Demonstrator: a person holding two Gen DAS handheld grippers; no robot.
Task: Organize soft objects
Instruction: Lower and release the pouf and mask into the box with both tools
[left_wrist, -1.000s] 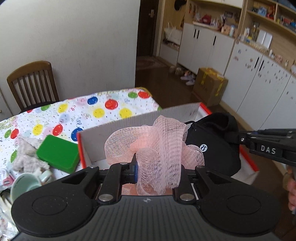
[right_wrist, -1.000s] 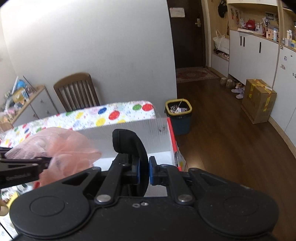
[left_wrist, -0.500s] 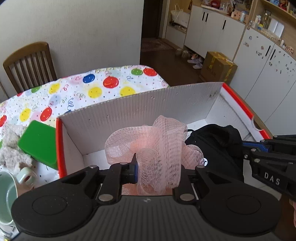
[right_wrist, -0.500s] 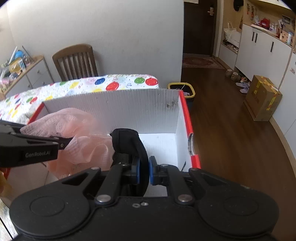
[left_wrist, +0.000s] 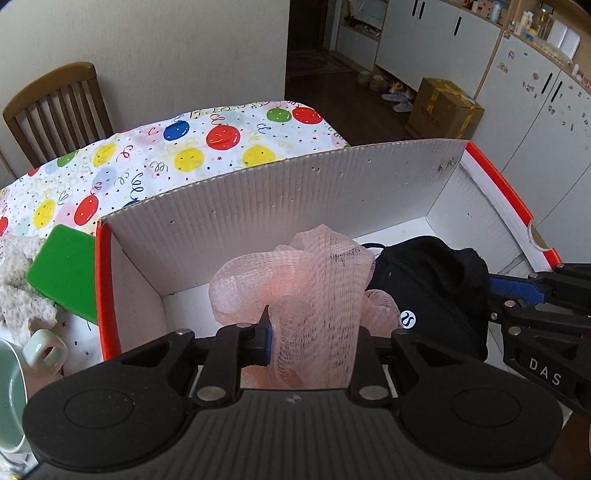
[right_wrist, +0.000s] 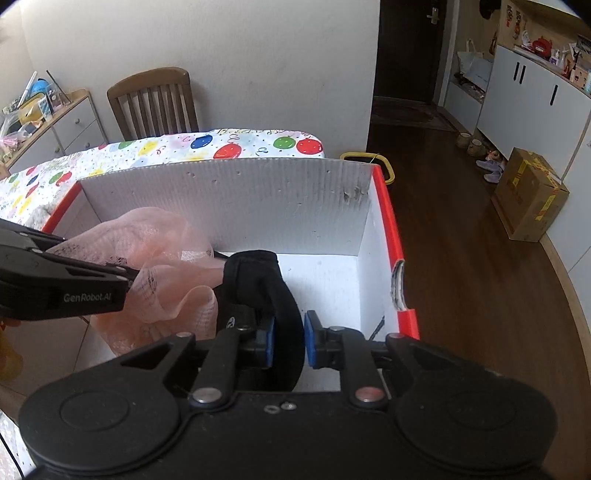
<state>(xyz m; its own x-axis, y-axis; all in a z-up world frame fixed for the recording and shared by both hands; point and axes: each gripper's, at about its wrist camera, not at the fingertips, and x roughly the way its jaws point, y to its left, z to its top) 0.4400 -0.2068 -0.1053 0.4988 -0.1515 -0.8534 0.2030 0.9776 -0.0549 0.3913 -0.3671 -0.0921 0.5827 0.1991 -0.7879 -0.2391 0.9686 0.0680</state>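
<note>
A white corrugated box (left_wrist: 295, 192) with red edges stands on the balloon-print tablecloth. My left gripper (left_wrist: 314, 336) holds a pink mesh pouf (left_wrist: 295, 280) low inside the box at its left. Its jaws are opening, but the pads still press the mesh. Beside the pouf, a black fabric piece (left_wrist: 436, 288) with a small white logo rests in the box. In the right wrist view that black fabric piece (right_wrist: 258, 280) sits loosely between the blue pads of my right gripper (right_wrist: 288, 339), whose jaws are opening. The pouf (right_wrist: 155, 258) touches the black fabric's left side.
Left of the box lie a green block (left_wrist: 66, 273), a fluffy pale plush (left_wrist: 18, 280) and a mint mug (left_wrist: 44, 350). A wooden chair (left_wrist: 59, 103) stands behind the table. To the right are a yellow-rimmed bin (right_wrist: 369, 162) and a cardboard carton (right_wrist: 528, 192) on the wooden floor.
Both grippers came down into the box with the pouf and the black fabric. The right gripper's pads have drawn apart, and the fabric has slackened between them.
</note>
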